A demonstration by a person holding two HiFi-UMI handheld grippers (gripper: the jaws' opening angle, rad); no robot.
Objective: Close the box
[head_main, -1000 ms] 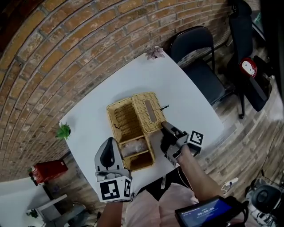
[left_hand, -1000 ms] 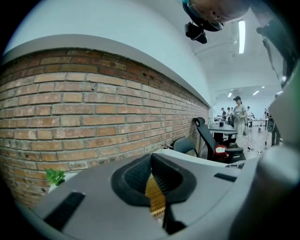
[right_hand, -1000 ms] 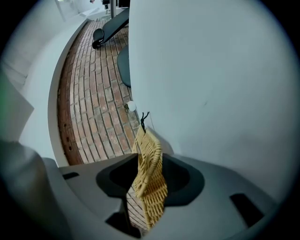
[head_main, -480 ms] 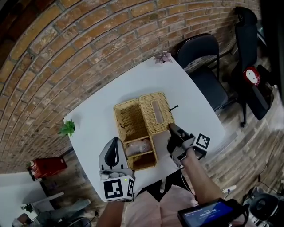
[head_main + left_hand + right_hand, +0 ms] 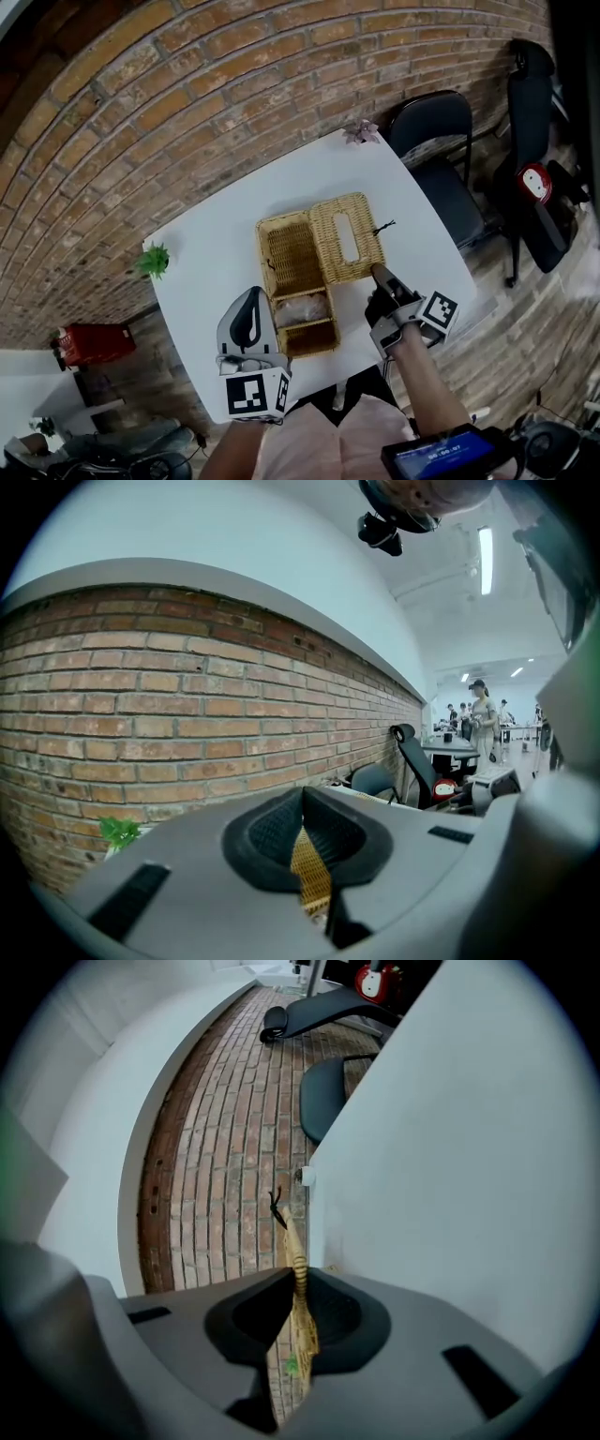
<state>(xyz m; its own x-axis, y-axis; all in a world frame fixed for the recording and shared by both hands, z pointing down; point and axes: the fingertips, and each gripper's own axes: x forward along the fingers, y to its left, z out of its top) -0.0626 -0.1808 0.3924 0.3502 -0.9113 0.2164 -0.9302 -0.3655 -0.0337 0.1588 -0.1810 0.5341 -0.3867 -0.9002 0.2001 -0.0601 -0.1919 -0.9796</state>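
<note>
table (image 5: 225,211): white, set cornerwise against a brick wall; carries the box at its middle.
box (image 5: 292,255): wicker, open. The far compartment looks bare; something pale lies in the near one, and I cannot tell what.
lid (image 5: 349,236): wicker with an oblong slot, thrown back flat on the table to the right of the box and joined to it along the box's right wall.
right tool (image 5: 379,274): at the lid's near right corner. Its jaws are closing, with the lid's edge standing between the pads, which seem to pinch it at the tips.
left tool (image 5: 251,296): jaws together, nothing between them, poised at the box's near left side; contact cannot be told.
step: taking hold of the lid; nothing swung yet, by my reading.
next move: likely calls for a firm pinch, then lifting the free edge up and over to the left about the hinge line, with the left tool steadying the box should it slide.
</note>
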